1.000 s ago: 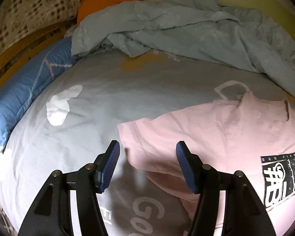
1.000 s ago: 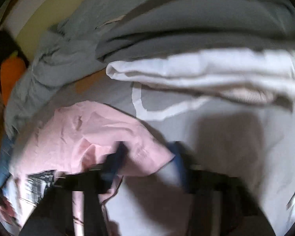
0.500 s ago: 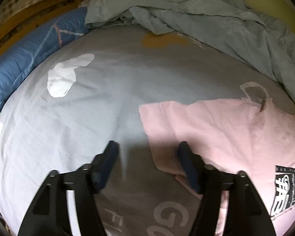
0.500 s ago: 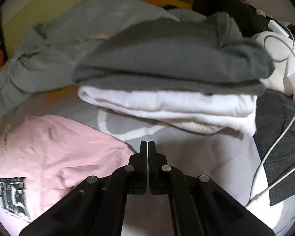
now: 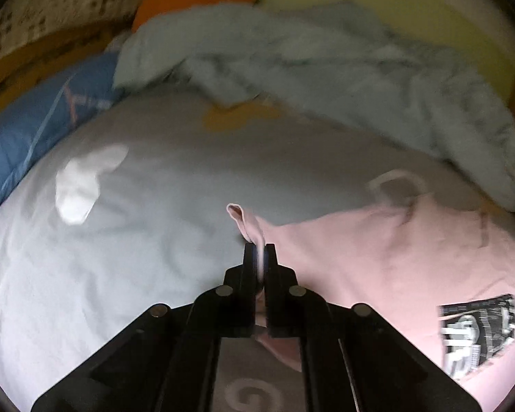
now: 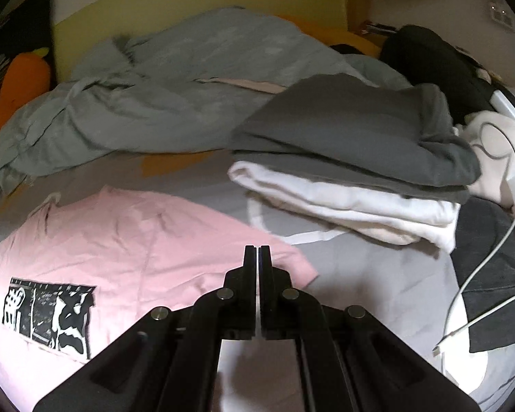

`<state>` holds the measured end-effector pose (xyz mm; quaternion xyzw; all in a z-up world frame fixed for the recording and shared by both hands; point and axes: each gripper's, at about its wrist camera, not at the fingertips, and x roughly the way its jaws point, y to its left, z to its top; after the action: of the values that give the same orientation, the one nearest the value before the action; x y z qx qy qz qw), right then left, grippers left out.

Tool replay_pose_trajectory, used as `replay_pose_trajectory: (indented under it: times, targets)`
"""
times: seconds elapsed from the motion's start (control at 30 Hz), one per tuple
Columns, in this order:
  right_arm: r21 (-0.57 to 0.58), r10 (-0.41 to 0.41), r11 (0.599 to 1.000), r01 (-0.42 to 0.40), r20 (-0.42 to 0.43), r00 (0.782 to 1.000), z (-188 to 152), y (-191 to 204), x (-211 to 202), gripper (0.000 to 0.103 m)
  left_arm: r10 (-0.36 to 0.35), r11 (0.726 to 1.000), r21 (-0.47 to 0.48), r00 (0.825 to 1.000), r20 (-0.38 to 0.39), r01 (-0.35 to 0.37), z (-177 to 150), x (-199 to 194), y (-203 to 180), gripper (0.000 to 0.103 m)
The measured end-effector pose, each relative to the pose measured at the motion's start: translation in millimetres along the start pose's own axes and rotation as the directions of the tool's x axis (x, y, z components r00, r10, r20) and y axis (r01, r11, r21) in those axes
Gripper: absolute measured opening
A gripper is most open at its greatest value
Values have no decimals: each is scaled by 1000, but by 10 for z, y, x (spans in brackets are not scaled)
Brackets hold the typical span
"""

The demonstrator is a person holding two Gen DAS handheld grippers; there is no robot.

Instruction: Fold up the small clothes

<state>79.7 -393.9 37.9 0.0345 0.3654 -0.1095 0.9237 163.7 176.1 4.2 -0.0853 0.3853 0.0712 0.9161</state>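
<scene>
Grey bedsheet (image 5: 175,206), printed with white shapes and a partly hidden letter "G", is covering the bed beneath a rumpled pale-blue duvet (image 5: 326,68). Lying across it is a pink T-shirt (image 5: 377,250) bearing a black-and-white graphic patch whose lettering is unreadable. The left gripper (image 5: 259,252) is pinching the shirt's sleeve edge; the right gripper (image 6: 257,254) is clamping the opposite sleeve. Folded grey and white clothes (image 6: 353,171) are sitting nearby, beside a white cable (image 6: 480,267).

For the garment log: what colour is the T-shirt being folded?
Pink T-shirt with a black-and-white print; clearest in the right wrist view.
</scene>
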Motion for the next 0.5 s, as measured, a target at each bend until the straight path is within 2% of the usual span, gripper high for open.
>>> replay_pose_trajectory:
  times: [0.13, 0.23, 0.3, 0.4, 0.47, 0.5]
  targets:
    - [-60, 58, 997, -57, 14, 998, -14, 287, -117, 0, -113, 994, 6, 991, 67, 113, 75, -323, -185, 3]
    - [-97, 125, 988, -123, 22, 992, -32, 557, -241, 0, -193, 979, 86, 979, 69, 187, -16, -498, -546, 3]
    - [-104, 177, 979, -176, 3, 984, -44, 680, -254, 0, -247, 963, 122, 969, 30, 242, -174, -507, -807, 3]
    - [-148, 183, 972, -183, -10, 983, -104, 868, -236, 1, -225, 955, 192, 974, -35, 227, -414, -335, -1142, 4]
    - [-189, 180, 965, -180, -19, 984, -162, 984, -222, 2, -193, 937, 277, 977, -92, 211, -503, -209, -1312, 7]
    - [-207, 182, 961, -182, -22, 983, -195, 1039, -230, 7, -191, 927, 303, 973, -129, 222, -530, -192, -1350, 17]
